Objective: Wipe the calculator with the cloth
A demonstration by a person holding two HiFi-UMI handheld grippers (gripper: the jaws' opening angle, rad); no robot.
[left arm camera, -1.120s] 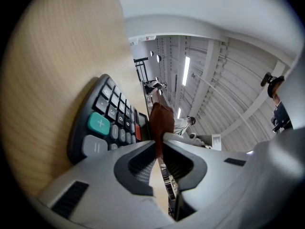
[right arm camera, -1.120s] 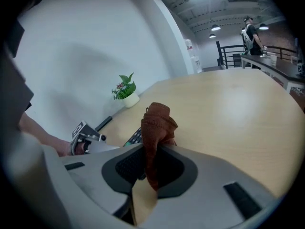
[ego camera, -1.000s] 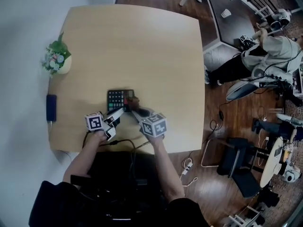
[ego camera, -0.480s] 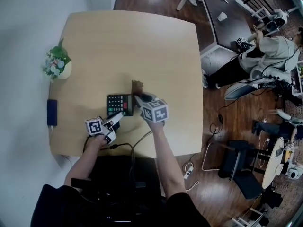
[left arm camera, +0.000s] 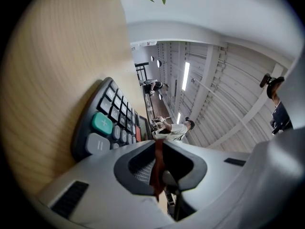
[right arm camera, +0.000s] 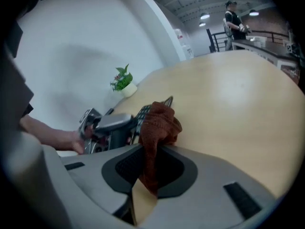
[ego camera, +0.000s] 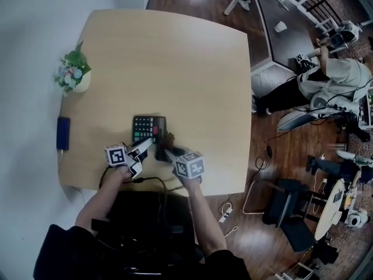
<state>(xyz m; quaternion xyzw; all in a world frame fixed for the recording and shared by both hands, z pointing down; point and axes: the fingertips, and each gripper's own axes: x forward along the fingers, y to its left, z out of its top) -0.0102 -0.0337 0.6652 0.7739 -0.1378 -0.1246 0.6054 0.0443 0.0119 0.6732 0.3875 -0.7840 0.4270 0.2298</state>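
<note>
Right of the flower pot [ego camera: 73, 74], right fingers [right arm camera: 205, 178] pinch the cloth [right arm camera: 159, 123] beside the calculator [ego camera: 147, 124], left fingers [left arm camera: 105, 190] closed.

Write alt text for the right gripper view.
The right gripper is shut on a crumpled brown cloth over a wooden table. Behind the cloth are a calculator and the left gripper; a small plant stands by the wall.

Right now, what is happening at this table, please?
A person works at the wooden table with a gripper in each hand. The right gripper is shut on a brown cloth, which sits at the near right corner of the calculator. The left gripper is shut, with its tips at the calculator's near edge, apparently steadying it.
</note>
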